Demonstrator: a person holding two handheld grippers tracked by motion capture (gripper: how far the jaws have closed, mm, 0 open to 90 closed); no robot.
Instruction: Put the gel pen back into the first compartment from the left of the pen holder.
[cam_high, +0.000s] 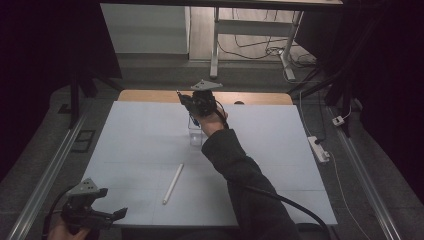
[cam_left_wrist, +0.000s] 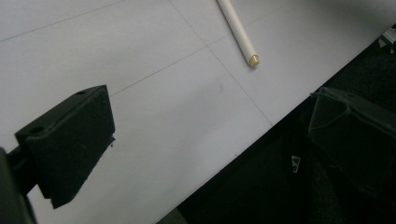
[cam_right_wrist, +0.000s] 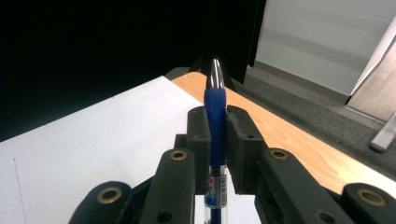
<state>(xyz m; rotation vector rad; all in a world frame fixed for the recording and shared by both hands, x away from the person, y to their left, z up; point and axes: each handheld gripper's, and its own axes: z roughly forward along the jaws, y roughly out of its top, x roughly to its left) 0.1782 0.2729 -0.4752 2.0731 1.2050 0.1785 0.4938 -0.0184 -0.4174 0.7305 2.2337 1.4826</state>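
Fingers (cam_right_wrist: 198, 140) of right gripper (cam_right_wrist: 215, 135) clamped on a blue pen (cam_right_wrist: 215, 109), seen centre of the right gripper view: blue grip section pinched between the two pads, dark shiny tip rising above them toward mid-frame, clear barrel with a printed label dropping below. White sheet (cam_right_wrist: 93, 154) at left of that frame, bare wooden surface (cam_right_wrist: 289, 135) running diagonally at right, grey floor beyond.

High view: right gripper (cam_high: 192, 102) at upper centre of the frame, near the far edge of the white sheet (cam_high: 270, 150), forearm in a dark sleeve (cam_high: 240, 175) reaching up from bottom centre. Small clear container (cam_high: 195, 135) just below the gripper, standing on the sheet; contents too small to tell. White stick (cam_high: 173, 183) lying at centre-bottom of the frame, slanted, well apart from the container. Left gripper (cam_high: 117, 214) at lower left corner, at the near edge of the sheet, fingers parted with nothing between them. Power strip (cam_high: 318, 149) on the floor at right.

Left gripper view: two black fingers (cam_left_wrist: 70, 140) wide apart, one at lower left, one at right edge, gap empty. White stick (cam_left_wrist: 239, 31) at top centre, tan end pointing down-frame, resting on the sheet (cam_left_wrist: 154, 116). Dark area beyond the sheet edge at lower right.
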